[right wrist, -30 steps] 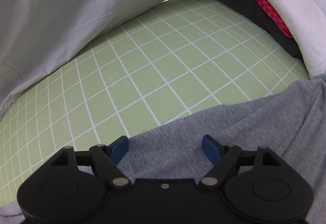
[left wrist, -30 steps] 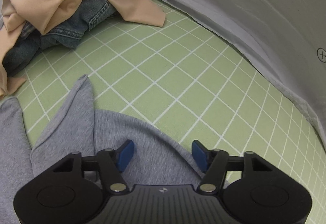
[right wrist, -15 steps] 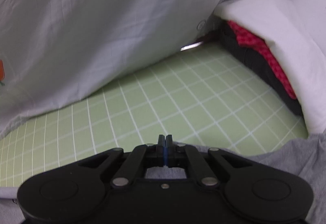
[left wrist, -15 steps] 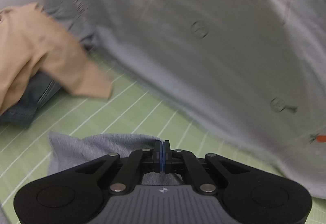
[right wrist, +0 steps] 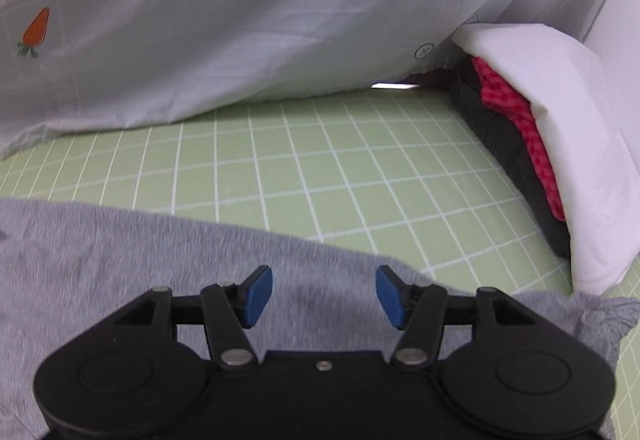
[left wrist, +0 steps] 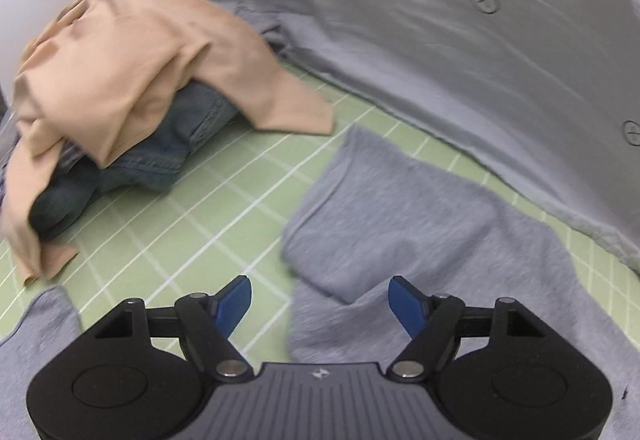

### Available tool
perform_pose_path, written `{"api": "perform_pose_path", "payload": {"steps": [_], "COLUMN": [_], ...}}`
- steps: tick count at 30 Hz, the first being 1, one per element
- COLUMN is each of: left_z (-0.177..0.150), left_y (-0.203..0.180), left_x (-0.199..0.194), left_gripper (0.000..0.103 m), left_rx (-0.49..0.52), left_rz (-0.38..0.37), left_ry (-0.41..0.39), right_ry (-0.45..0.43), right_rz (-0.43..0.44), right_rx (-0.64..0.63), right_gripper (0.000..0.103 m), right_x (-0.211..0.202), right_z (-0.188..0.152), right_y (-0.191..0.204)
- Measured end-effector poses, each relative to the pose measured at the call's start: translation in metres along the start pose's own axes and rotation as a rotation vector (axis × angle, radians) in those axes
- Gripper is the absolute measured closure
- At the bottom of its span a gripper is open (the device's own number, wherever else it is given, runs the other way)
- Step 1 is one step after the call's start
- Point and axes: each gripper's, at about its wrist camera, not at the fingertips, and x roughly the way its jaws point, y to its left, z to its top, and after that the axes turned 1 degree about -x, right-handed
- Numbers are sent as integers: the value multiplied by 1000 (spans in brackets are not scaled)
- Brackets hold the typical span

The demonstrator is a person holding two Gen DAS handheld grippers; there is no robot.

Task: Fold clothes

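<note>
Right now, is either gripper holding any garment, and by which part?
Nothing is held. The left gripper and the right gripper both stand open above the grey garment, with no cloth between the jaws.

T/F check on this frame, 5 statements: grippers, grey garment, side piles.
1. Both grippers are open. True: left gripper and right gripper hold nothing.
2. A flap of the grey garment lies folded over it. True.
3. The jeans lie on top of the beige garment. False: the beige garment drapes over the jeans.
4. The red cloth lies between a white layer and a black layer. True.
5. The bedsheet is plain blue. False: green with a white grid.
</note>
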Motion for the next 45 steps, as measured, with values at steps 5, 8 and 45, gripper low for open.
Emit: {"api": "perform_pose_path", "payload": {"steps": [5,8,45], "left_z": [-6,-3,-73], "left_y": [35,39,-4], "left_x": [9,15,-58], "left_gripper": [27,27,35], "left_rx": [-139,-180,140], "left_rz": [-22,-85,-150], "left_ry": [36,41,97], "right_ry": [28,22,-7], "right_rz": [15,19,-207], "right_rx": [-4,-10,249], "right_gripper": [45,45,24], "right_x": [-2,-5,-42], "right_z": [-9,-7,-46], "right_y": [5,8,-126]}}
